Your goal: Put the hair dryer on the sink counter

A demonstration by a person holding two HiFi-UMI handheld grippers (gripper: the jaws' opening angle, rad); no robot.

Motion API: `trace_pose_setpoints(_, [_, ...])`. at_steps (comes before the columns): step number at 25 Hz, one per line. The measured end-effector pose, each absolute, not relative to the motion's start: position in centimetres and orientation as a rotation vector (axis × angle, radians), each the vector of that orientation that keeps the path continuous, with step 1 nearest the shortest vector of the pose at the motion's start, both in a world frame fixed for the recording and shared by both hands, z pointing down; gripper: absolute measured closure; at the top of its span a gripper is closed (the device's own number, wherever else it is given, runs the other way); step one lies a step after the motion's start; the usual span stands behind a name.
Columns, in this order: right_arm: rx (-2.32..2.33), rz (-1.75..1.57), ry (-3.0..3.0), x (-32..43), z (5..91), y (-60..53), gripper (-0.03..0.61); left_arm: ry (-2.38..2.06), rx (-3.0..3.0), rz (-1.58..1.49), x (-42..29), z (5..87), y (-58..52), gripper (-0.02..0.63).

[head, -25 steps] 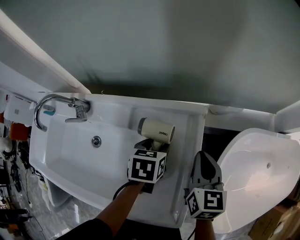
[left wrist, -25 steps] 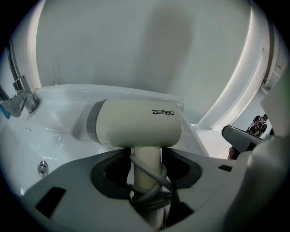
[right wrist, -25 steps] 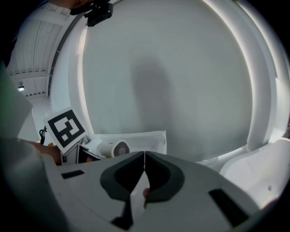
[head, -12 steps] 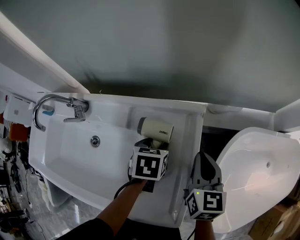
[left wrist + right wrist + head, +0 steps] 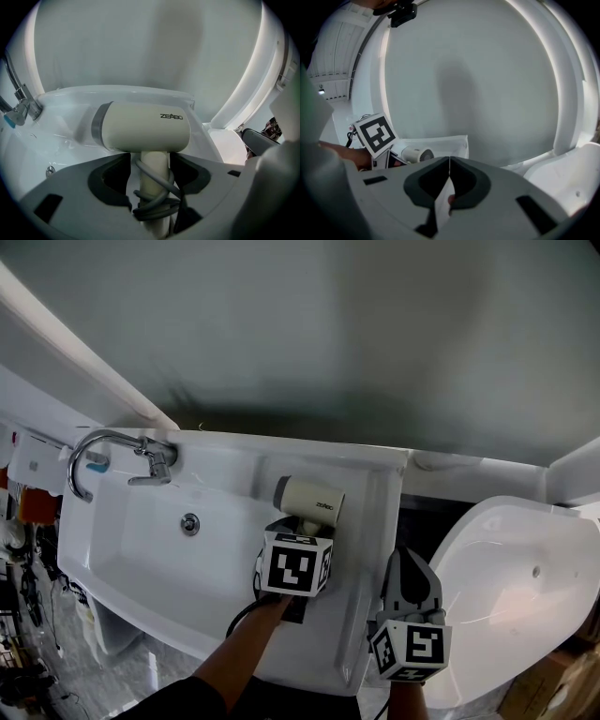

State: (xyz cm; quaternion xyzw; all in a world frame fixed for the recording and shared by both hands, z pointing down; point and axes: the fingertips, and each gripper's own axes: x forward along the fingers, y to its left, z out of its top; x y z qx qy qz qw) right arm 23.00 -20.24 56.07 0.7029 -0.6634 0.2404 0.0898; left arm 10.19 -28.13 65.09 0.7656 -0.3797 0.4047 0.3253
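The cream hair dryer lies on the white sink counter, to the right of the basin, with its nozzle pointing left. Its handle, with the grey cord wound round it, stands between the jaws of my left gripper. Those jaws are opening, and a thin dark gap shows beside the handle. My right gripper hangs shut and empty off the counter's right edge. From there the dryer shows at the left.
A chrome faucet stands at the basin's far left, with the drain below it. A large white glossy fixture sits to the right of the sink. A grey wall runs behind.
Nothing has visibly moved apart from a slight shift of the view. The dryer stays on the counter with the left gripper at its handle.
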Motion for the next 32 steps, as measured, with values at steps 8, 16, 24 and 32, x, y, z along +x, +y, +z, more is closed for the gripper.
trace_pose_setpoints(8, [2.096,0.713,-1.969,23.3,55.9,-19.9,0.557,-0.958,2.029,1.049,10.2,64.9,-27.9,0.326])
trace_pose_setpoints(16, [2.103,0.71,-1.966,23.6,55.9,-19.5,0.557,-0.941,2.066,1.065,10.1,64.8,-27.3,0.316])
trace_pose_setpoints(24, [2.11,0.705,-1.975,23.5,55.7,-19.5,0.557,-0.882,2.088,1.051,10.7,64.5,-26.7,0.298])
trace_pose_setpoints(32, [2.125,0.685,-1.983,23.6,54.8,-19.4,0.557,-0.924,2.132,1.042,10.1,62.8,-26.1,0.298])
